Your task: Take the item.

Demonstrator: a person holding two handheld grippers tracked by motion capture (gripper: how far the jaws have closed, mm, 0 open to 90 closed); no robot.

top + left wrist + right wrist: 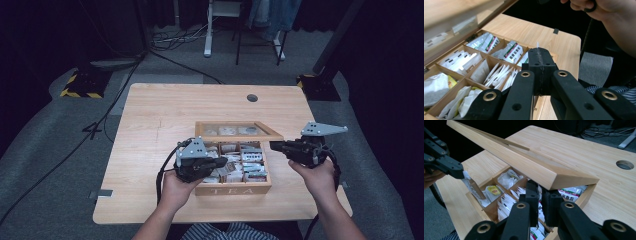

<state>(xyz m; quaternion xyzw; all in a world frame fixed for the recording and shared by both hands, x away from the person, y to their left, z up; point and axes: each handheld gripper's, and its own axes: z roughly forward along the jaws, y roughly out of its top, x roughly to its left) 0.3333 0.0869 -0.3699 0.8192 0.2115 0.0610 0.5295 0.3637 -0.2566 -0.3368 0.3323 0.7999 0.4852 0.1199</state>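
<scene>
A wooden tea box [232,190] marked TEA stands on the table, its compartments full of tea bags. Its glass-paned lid [237,131] is raised. My right gripper [274,145] reaches in from the right; its jaws [541,188] are shut under the lid's [524,162] near corner, which rests on them. My left gripper [220,161] hovers above the box's front left compartments, shut on a tea bag. That tea bag [475,188] hangs from the left gripper [461,173] just above the box. A white sliver [537,45] of it pokes out between the shut jaws [539,51].
The light wooden table [165,110] has a round cable hole [252,98] at the back right. Cables run over the grey floor to the left, and stand legs are behind the table. The person's right hand [599,10] is beyond the box.
</scene>
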